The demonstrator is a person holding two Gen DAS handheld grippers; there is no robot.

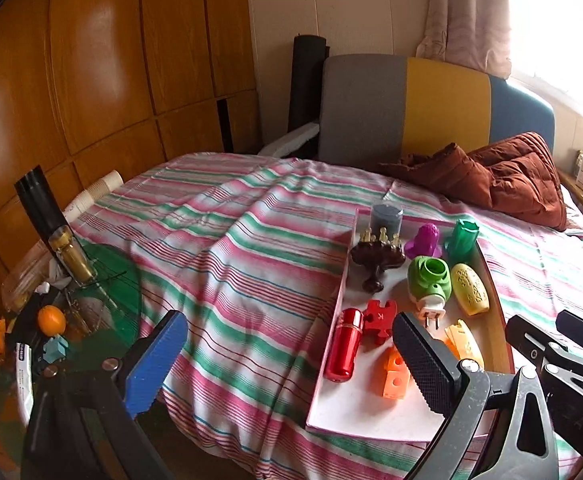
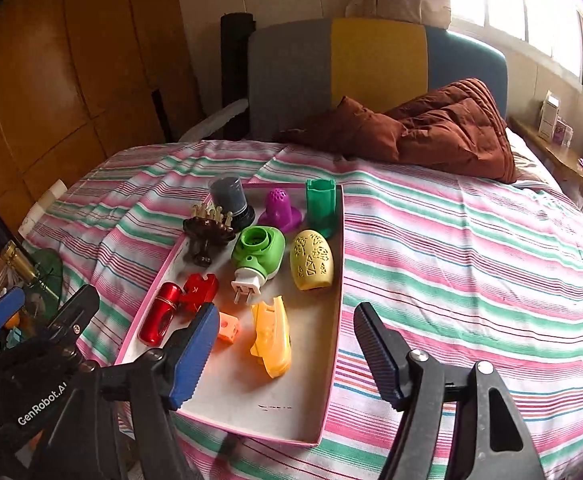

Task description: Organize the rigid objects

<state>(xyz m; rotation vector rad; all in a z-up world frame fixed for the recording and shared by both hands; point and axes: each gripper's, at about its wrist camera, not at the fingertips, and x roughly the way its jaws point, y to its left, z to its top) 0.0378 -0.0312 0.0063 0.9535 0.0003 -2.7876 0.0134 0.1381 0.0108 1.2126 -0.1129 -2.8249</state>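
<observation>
Striped bedsheet covers the bed in front of me, with a shallow pink-rimmed tray lying on it. My left gripper hangs spread wide and empty at the tray's left edge, near the red cylinder. My right gripper is likewise spread and empty above the tray's near end, close to the orange clip.
</observation>
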